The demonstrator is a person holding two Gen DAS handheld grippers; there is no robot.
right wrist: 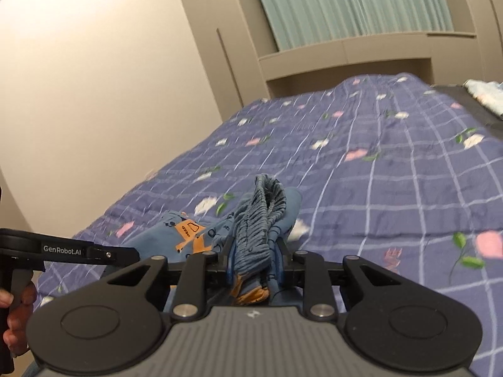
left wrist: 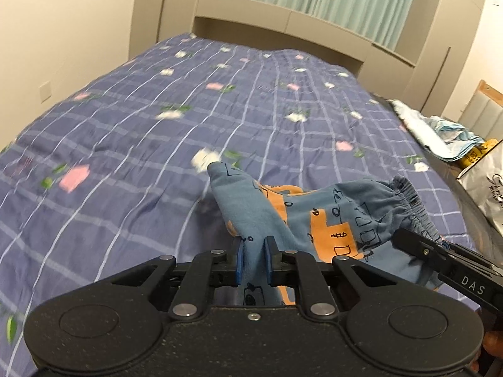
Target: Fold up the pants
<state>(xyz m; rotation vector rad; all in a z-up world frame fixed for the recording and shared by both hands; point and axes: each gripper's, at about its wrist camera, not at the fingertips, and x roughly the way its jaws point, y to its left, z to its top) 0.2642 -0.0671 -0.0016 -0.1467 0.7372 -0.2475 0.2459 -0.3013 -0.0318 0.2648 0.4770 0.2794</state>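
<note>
Both tongs, left (left wrist: pixel 254 260) and right (right wrist: pixel 256 262), level side by side, clamp the pants (left wrist: pixel 314 216) above the bed (left wrist: pixel 125 125).

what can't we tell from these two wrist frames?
- Pants leg ends: both views; fabric drops behind each gripper body.
- Right gripper fingers: right view, waistband bunches over them; left view, frame edge cuts the gripper off.
- Bedspread flowers: left view, motion blur.
- Bag print: left view, cut by the edge, too small.
</note>
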